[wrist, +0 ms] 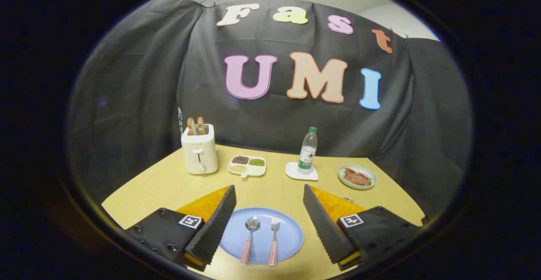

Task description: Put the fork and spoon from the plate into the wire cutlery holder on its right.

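A round blue plate point(291, 234) lies on the yellow table, close in and between my two fingers. On it a spoon point(250, 237) and a fork point(274, 240) lie side by side, spoon on the left. Both have red-checked handles pointing towards me and heads pointing away. My gripper point(269, 189) is open above the plate, one finger on each side of it and nothing between them. A small glint of metal point(347, 199) peeks over the right finger; I cannot tell what it is.
Farther back on the table point(169, 182) stand a white toaster point(199, 155) holding two bread slices, a white divided dish of beans point(247, 166), a water bottle point(308, 148) on a white coaster point(296, 173), and a small plate of food point(357, 177). Black cloth walls close the booth.
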`<state>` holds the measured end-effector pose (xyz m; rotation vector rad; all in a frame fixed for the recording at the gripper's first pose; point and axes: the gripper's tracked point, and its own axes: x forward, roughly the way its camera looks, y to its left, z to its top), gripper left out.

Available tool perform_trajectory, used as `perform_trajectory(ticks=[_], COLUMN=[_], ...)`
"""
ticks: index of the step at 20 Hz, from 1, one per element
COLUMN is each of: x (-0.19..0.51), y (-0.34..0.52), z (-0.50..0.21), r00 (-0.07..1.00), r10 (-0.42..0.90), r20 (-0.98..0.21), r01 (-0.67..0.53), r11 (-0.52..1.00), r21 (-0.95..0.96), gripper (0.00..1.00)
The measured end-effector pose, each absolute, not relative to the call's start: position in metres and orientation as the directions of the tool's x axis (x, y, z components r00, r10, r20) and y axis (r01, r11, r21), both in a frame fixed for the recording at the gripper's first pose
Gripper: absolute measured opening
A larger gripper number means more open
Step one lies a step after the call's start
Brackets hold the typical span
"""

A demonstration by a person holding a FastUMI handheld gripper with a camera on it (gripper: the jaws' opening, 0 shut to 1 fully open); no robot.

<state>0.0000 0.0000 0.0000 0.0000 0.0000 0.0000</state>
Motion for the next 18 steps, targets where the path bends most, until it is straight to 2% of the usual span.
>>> perform_trajectory(ticks=[11, 18], x=[0.009, 0.009], y=[-0.015, -0.025], z=[-0.017, -0.048], r00=[0.999, 0.989], r10=[-0.024, -0.053], r20=[-0.042, -0.135], r01=[0.024, 0.054], r11=[1.0, 0.999], r21=[0.001, 0.001], gripper=[1.0, 1.0])
